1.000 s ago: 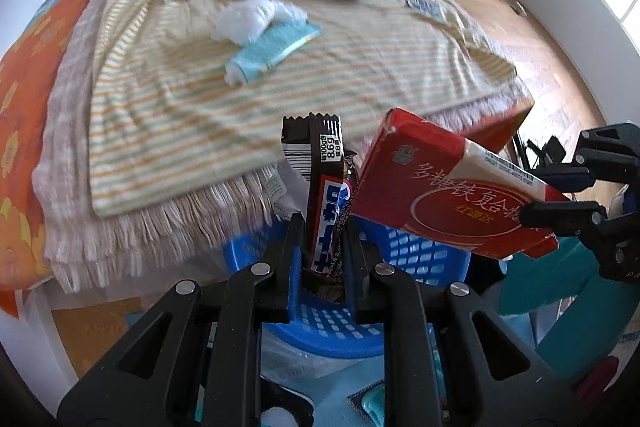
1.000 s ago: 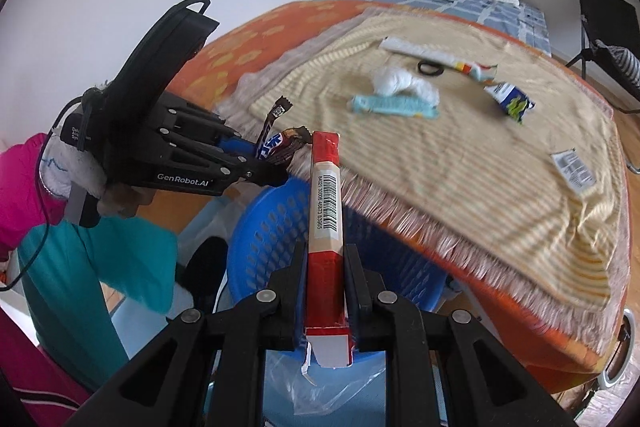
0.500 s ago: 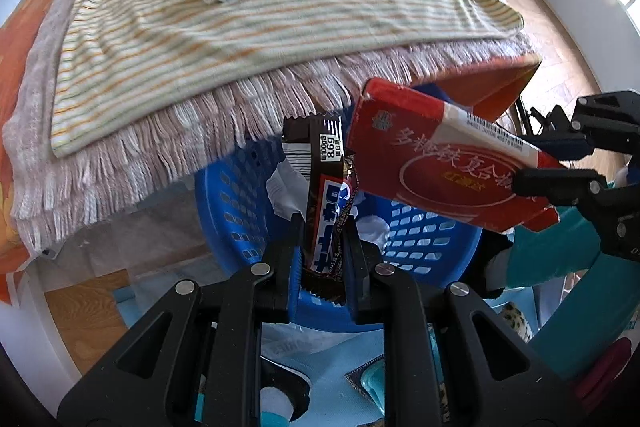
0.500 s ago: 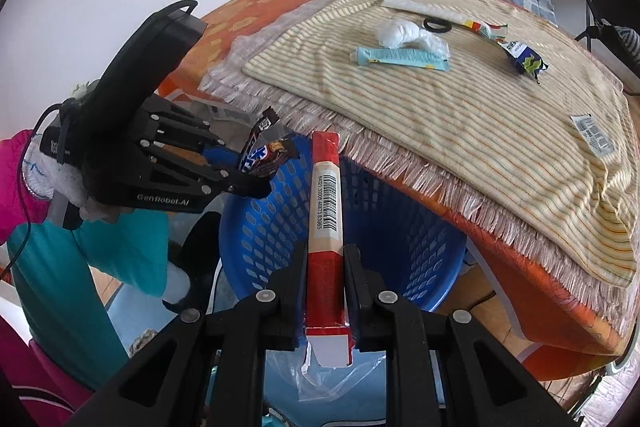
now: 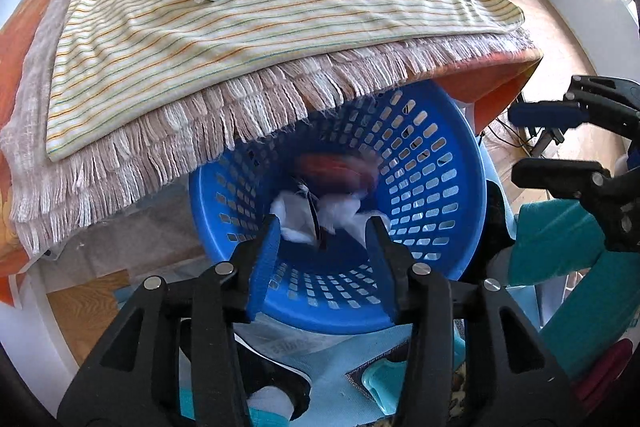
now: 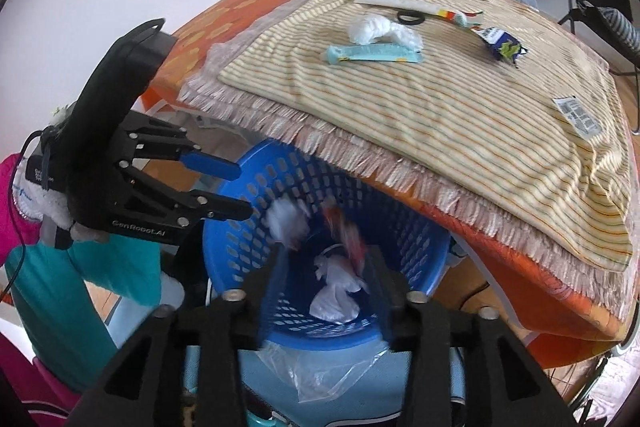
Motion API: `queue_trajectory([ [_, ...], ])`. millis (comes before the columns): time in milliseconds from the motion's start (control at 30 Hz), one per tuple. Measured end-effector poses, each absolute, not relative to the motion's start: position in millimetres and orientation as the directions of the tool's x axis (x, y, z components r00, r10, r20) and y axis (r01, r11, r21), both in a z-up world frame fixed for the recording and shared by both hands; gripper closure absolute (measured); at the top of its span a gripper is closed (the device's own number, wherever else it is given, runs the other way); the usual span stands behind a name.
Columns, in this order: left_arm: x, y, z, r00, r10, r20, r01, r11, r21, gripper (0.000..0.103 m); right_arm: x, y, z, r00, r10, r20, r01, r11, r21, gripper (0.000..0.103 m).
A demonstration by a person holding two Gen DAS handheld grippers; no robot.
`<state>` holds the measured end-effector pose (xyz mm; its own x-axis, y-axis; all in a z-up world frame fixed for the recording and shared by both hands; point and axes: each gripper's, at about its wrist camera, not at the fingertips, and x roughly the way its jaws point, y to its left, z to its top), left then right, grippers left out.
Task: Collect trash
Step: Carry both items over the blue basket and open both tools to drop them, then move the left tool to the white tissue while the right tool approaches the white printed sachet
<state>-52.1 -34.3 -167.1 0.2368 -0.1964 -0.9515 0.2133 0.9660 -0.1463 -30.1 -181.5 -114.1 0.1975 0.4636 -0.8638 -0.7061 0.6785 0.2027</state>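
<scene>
Blurring inside the blue basket [image 5: 460, 187], a red carton [image 5: 336, 169] and dark wrapper [image 5: 314, 217] sit among white tissues [image 6: 334, 291]. Left gripper [image 5: 322, 227] and right gripper [image 6: 326, 263] hover above its rim, jaws wide and holding nothing. A turquoise tube [image 6: 372, 53] lies on the striped blanket [image 6: 460, 107].

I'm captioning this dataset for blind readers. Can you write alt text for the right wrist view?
The open right gripper hovers over a blue perforated plastic basket holding crumpled white tissue, with a blurred red item falling in. The open left gripper is at left; a light blue tube lies on the striped cloth behind.
</scene>
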Motion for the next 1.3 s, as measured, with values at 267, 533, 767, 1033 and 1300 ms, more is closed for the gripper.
queue_trajectory([
  [267,-47.0,-33.4,-161.2,0.252,-0.197,-0.948,0.205,0.968,-0.147,0.057,-21.7,-188.5,-110.2,0.232,0.458,-0.858,-0.666,0.718,0.203,0.022],
  [533,-38.4,-29.5,-147.8,0.282,-0.204,-0.937,0.179,0.971,-0.157,0.045,-6.7,-199.1,-107.8,0.269,0.446,-0.853,-0.609,0.766,0.209,0.011],
  [767,-11.2,-22.1,-125.7,0.315,-0.197,-0.929,0.153,0.976,-0.155,0.044,20.8,-214.4,-89.8,0.327,0.449,-0.831,-0.541,0.810,0.225,0.008],
  [1033,43.5,-9.7,-95.7,0.372,-0.183,-0.910,0.148,0.979,-0.137,0.042,63.6,-234.4,-70.8,0.396,0.430,-0.811,-0.423,0.870,0.254,0.003],
  [1300,91.8,-11.3,-90.2,0.388,-0.160,-0.908,0.164,0.981,-0.103,0.037,133.4,-259.9,-72.2,0.374,0.390,-0.841,-0.217,0.919,0.329,0.002],
])
